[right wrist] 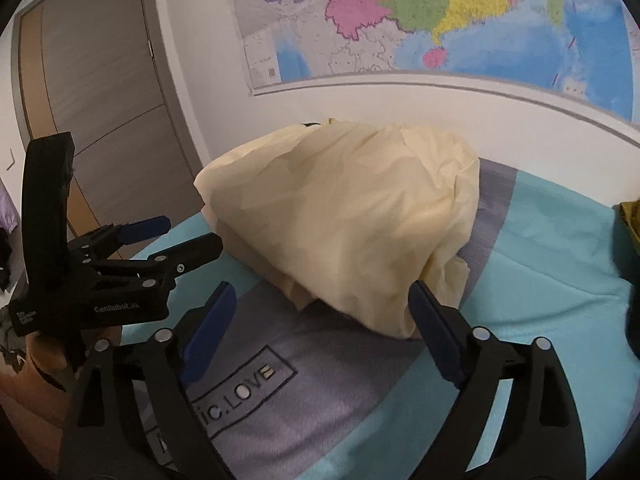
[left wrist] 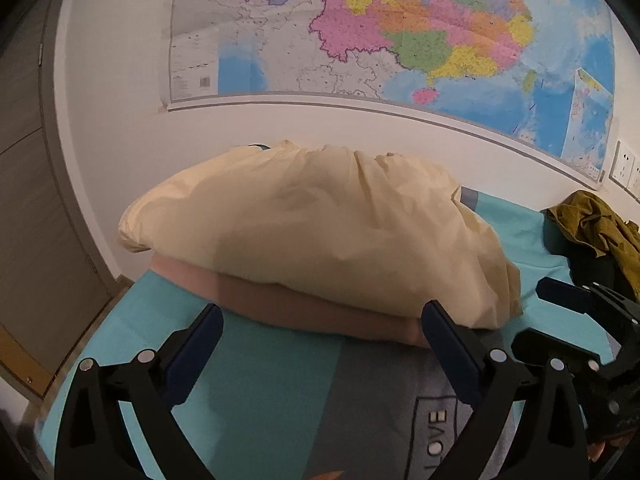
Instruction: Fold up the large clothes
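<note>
Your left gripper point(left wrist: 322, 320) stands wide open with nothing between its blue pads point(left wrist: 448, 344), and your right gripper point(right wrist: 320, 304) is spread as well and holds nothing. In the left view the right gripper shows at the right edge, just beside the left one; in the right view the left gripper appears at the left, near the edge of the bed.

Just ahead of both grippers lies the cream garment point(left wrist: 312, 232), already folded into a puffy bundle. It rests on top of a pink folded piece point(left wrist: 304, 304), and both sit on the bed cover point(left wrist: 256, 392), which is turquoise with a grey panel and the word LOVE. Whether the right pad of each gripper touches the near edge of the stack, I cannot tell.

I judge this piece finished, so the step in hand is to draw back and go for the next one. The likely next one is the olive garment point(left wrist: 596, 224), crumpled at the right side of the bed, well apart from the stack. Keep both grippers open and lift them clear before you turn, so that a pad does not catch the cream cloth and pull the bundle open. Behind the bed hangs a wall map point(left wrist: 400, 28).
</note>
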Demonstrator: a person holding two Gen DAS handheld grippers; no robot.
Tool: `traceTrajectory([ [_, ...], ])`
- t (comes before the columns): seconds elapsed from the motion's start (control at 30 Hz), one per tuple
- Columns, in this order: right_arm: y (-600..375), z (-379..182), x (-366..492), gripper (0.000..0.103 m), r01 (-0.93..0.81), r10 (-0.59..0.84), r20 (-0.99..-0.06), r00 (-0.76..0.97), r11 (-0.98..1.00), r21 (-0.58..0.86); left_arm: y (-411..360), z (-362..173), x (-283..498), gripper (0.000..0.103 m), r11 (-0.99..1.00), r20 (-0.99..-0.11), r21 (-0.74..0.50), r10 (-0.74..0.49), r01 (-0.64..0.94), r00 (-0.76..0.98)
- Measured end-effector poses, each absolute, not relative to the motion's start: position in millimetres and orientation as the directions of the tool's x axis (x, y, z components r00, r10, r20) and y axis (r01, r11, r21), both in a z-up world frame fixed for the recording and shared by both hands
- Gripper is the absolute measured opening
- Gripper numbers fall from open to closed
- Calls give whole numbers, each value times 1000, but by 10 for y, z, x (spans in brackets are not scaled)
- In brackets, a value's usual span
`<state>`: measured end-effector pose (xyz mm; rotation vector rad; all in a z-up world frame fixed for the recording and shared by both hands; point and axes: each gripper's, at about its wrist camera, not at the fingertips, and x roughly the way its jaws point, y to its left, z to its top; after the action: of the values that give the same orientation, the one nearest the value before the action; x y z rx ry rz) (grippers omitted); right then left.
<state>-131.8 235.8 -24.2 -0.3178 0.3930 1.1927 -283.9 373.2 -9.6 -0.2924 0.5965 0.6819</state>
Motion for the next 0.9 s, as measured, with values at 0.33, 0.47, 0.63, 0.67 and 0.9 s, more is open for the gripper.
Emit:
traceTrajectory([
  [0.33,2105,-330,-1467,97,-931,830,-440,342,361,-42,3485,-125,-2990,96,709,-618,-41,536,-704,575],
  [0.47,2048,-372,-1513,97,-931,831,-438,344,362,-45,3394,-124,-3040,96,702,-617,-41,542,-711,571],
  [0.63,2004,-409,-1546,97,-933,830,-443,340,356,-48,3287,-114,-3055,96,704,-607,-31,550,-710,573],
  [0.67,1992,-406,-1553,97,-933,830,-442,340,357,-47,3268,-115,-3056,96,705,-607,-31,550,-708,574],
  [0.9,1922,-397,-1586,97,-930,835,-425,349,363,-51,3229,-139,-3071,96,701,-624,-66,527,-710,577],
])
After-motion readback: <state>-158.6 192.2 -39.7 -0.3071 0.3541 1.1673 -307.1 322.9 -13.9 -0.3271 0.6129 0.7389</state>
